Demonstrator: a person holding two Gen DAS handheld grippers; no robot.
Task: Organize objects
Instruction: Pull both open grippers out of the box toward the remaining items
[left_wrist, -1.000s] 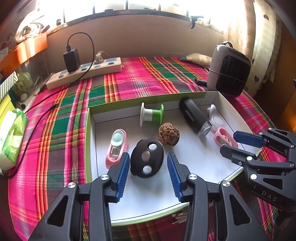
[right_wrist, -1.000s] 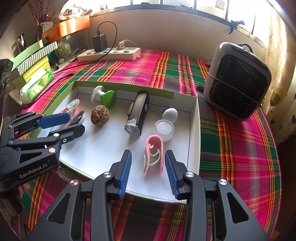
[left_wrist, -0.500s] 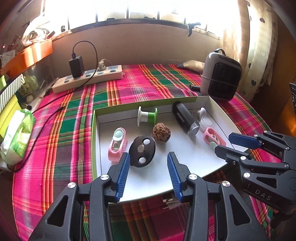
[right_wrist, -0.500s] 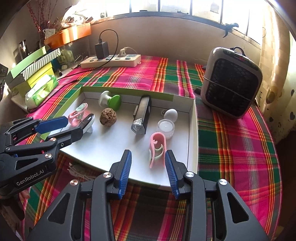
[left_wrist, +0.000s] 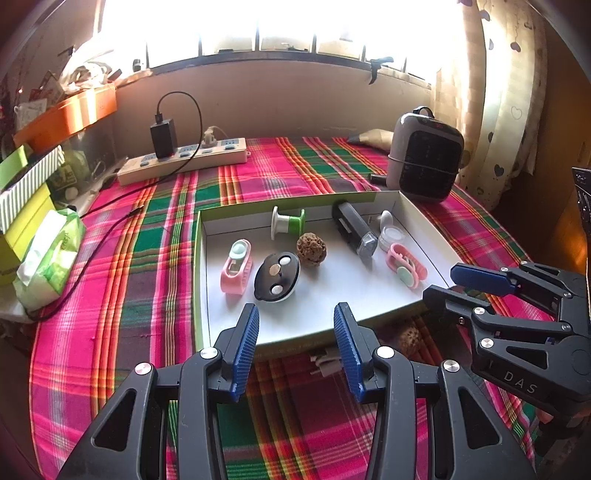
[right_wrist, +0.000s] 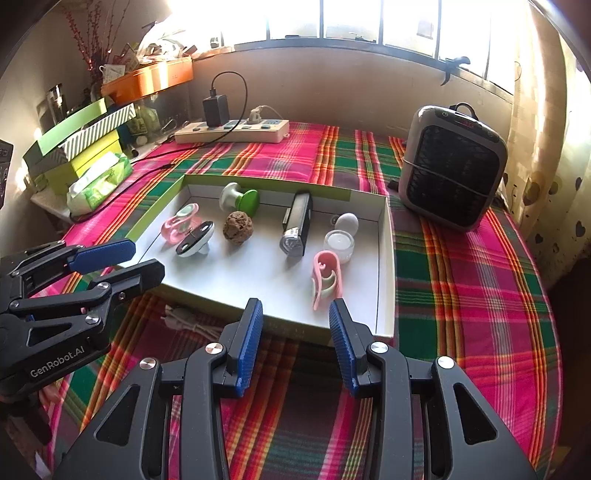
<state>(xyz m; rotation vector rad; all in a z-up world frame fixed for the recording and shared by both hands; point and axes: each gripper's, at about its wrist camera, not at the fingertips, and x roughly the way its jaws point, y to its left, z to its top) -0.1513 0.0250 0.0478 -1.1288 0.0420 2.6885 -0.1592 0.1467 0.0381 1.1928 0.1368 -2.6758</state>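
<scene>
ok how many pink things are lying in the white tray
2. One pink holder lies near the tray's left wall, beside the black oval piece. The other pink holder lies at the right side, just in front of the small clear jar. None seems hidden.

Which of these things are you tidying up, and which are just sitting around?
For the tidying:
white tray
brown walnut
black torch
green-and-white spool
two pink clips
black oval case

Just lying about:
heater
power strip
tissue pack
stacked boxes
</scene>
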